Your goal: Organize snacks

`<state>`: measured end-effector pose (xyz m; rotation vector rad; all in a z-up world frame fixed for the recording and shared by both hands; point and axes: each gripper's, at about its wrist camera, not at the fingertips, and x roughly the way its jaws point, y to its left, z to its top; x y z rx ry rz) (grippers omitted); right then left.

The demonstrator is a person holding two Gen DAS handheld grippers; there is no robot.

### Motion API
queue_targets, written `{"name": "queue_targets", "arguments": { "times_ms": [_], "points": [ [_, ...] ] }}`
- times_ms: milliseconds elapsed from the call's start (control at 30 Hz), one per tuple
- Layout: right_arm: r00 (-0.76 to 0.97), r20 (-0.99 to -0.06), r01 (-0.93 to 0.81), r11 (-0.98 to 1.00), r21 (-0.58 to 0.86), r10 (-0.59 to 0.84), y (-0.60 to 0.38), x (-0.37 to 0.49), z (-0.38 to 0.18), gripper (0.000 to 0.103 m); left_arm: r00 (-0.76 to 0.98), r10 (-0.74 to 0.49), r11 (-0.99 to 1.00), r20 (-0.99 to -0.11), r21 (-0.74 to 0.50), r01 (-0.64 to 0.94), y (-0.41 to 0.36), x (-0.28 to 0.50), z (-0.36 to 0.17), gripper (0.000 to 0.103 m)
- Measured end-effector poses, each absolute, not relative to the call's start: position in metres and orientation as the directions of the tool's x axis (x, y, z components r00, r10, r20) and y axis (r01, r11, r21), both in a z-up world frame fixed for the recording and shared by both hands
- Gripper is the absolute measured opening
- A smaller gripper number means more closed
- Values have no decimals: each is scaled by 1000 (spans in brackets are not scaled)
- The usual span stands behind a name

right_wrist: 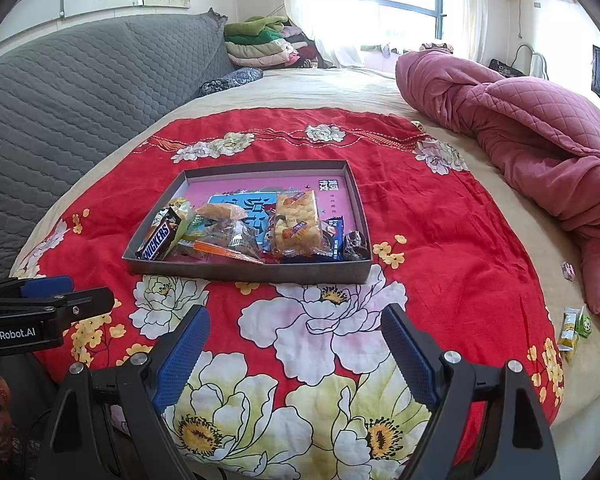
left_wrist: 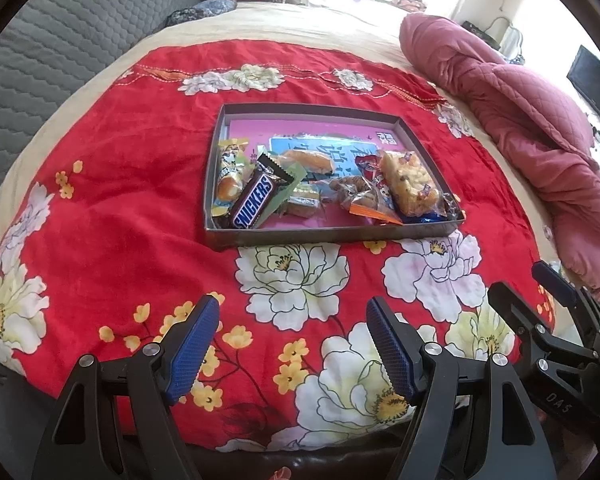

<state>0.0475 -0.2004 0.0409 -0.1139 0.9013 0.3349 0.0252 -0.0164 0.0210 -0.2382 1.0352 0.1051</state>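
A shallow grey box (left_wrist: 332, 235) (right_wrist: 248, 273) lies on a red flowered blanket (left_wrist: 132, 240) (right_wrist: 440, 232) and holds several wrapped snacks. A Snickers bar (left_wrist: 253, 200) (right_wrist: 156, 242) rests at its near left corner, and a pale rice-cake packet (left_wrist: 408, 184) (right_wrist: 298, 222) lies toward the right. A dark blue packet (right_wrist: 337, 240) sits at the box's near right. My left gripper (left_wrist: 292, 316) hangs open over the blanket in front of the box, nothing between its fingers. My right gripper (right_wrist: 296, 328) is open too, empty, nearer the blanket's front edge.
A crumpled pink quilt (left_wrist: 532, 128) (right_wrist: 540, 140) lies to the right. Two small snack packets (right_wrist: 574, 326) rest on the beige sheet at the far right, beside the quilt. A grey quilted headboard (right_wrist: 80, 92) stands at the left, with folded clothes (right_wrist: 264, 44) behind.
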Motion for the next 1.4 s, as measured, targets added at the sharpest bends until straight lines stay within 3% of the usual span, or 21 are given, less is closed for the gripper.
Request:
{"name": "queue_targets", "arguments": {
  "times_ms": [1400],
  "points": [
    [570,-788,-325,945,43,232,-199,51,36,87,500,-8,966,-866,-136,-220,-16,25,18,77]
  ]
}}
